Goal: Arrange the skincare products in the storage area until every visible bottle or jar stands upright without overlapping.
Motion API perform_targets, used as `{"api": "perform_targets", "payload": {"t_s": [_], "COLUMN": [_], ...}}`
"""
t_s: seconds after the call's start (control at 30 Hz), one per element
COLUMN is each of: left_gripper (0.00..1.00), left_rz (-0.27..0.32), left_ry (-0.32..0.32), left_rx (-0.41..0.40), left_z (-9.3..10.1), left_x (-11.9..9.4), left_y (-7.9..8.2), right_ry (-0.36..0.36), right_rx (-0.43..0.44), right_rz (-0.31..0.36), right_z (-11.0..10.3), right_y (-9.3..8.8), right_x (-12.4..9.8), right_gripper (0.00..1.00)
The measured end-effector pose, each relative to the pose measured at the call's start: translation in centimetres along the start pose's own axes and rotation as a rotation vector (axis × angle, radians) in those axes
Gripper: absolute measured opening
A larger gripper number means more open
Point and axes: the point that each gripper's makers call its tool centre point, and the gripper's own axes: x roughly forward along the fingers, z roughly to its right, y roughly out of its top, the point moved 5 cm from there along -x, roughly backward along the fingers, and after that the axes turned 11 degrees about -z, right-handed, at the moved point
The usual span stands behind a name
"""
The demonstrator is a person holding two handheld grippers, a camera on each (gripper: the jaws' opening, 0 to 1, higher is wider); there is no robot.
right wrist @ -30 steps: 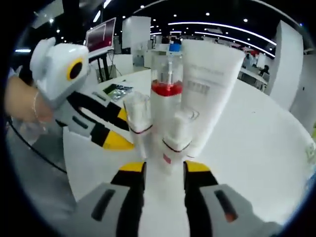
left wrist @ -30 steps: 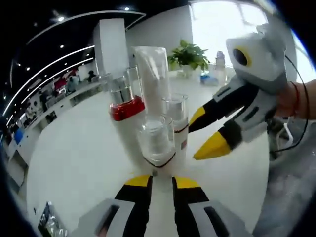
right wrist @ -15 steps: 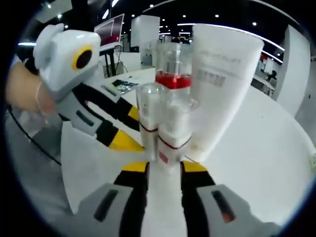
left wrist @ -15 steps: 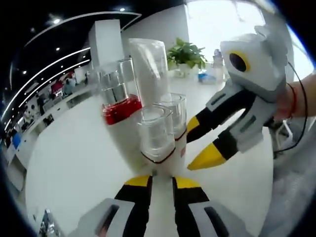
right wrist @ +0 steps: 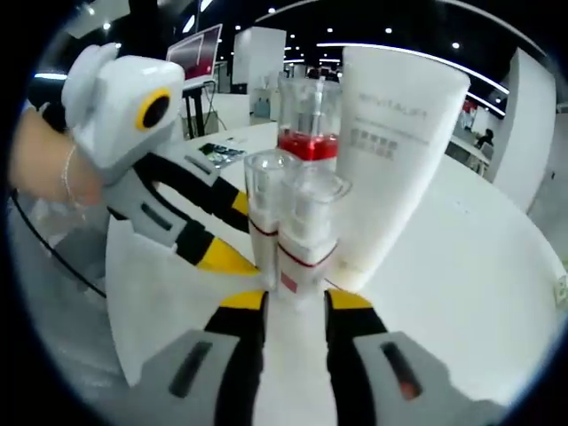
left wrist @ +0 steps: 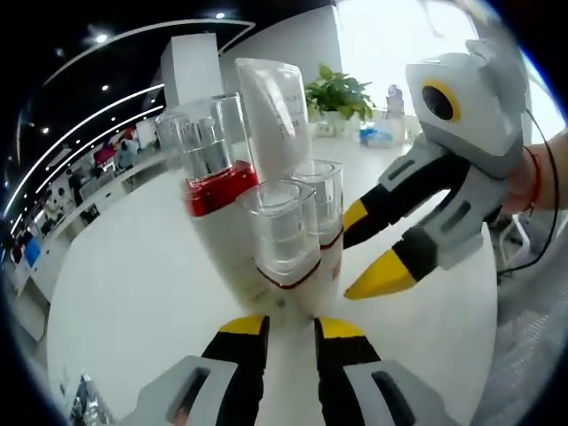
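Four products stand upright in a tight cluster on the white table (left wrist: 124, 284). A small clear-capped bottle with a red band (left wrist: 282, 235) is nearest, with a second one (left wrist: 319, 200) just behind. A taller bottle with a red collar (left wrist: 213, 169) and a white tube (left wrist: 275, 106) stand at the back. My left gripper (left wrist: 291, 327) is open, its tips just short of the nearest bottle's base. My right gripper (left wrist: 368, 248) comes in from the right, open, close beside the cluster. In the right gripper view, the small bottles (right wrist: 306, 231), the tube (right wrist: 390, 151) and the red-collared bottle (right wrist: 309, 124) stand just beyond my right gripper (right wrist: 295, 306), with the left gripper (right wrist: 232, 232) to their left.
A potted plant (left wrist: 342, 93) stands at the table's far side. A dark packet (right wrist: 213, 153) lies on the table behind the left gripper, with a monitor (right wrist: 195, 58) further back. A person's hand (left wrist: 541, 177) holds the right gripper. The table's edge runs at the right.
Both views have closed in slightly on the cluster. The right gripper has shifted a little beside the bottles. The products stand as before, and both grippers stay open.
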Motion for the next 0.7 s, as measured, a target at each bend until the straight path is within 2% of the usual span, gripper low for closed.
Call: {"api": "perform_targets", "payload": {"t_s": [0.43,0.7], "left_gripper": [0.22,0.20], "left_rz": [-0.004,-0.007], "left_ry": [-0.030,-0.069], "left_rx": [0.042,0.071], "left_z": [-0.08,-0.08], "left_x": [0.62,0.73], "left_y": [0.14,0.18], "right_ry": [-0.025,-0.069], "right_rx": [-0.016,0.023], "right_rz": [-0.024,-0.018], "right_z": [-0.15,-0.12], "right_y": [-0.19,-0.08], "right_x": [0.30,0.23], "right_gripper": [0.26,0.24]}}
